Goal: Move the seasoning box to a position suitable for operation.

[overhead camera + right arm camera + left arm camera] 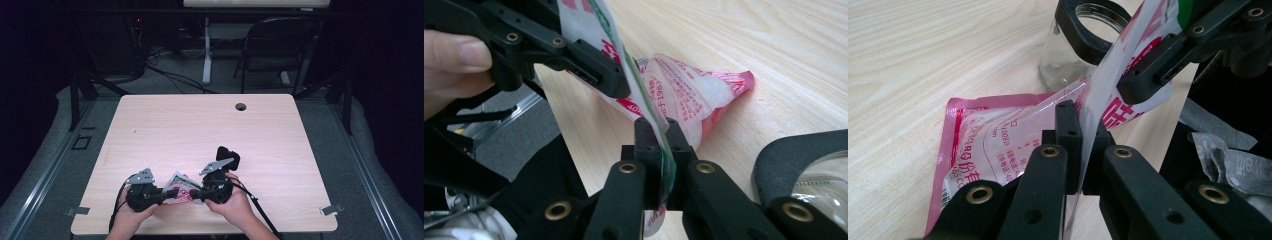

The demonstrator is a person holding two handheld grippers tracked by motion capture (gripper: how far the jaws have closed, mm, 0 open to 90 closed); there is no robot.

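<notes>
gripping pouch (181, 190) | both tools clamped on it | wooden table (200, 130) | dark room, chair (277, 47)

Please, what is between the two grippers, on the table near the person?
The red and white packet. In the high view it spans from the left gripper to the right gripper; both are shut on its edge.

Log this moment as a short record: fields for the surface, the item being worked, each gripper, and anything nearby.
surface: wooden table
item: pink and white pouch, one end resting on the table
left gripper: shut on the pouch's top edge
right gripper: shut on the same edge, close beside the left one
nearby: glass jar with a black rim, beside the pouch
pouch state: looks unopened; no tear visible
</notes>
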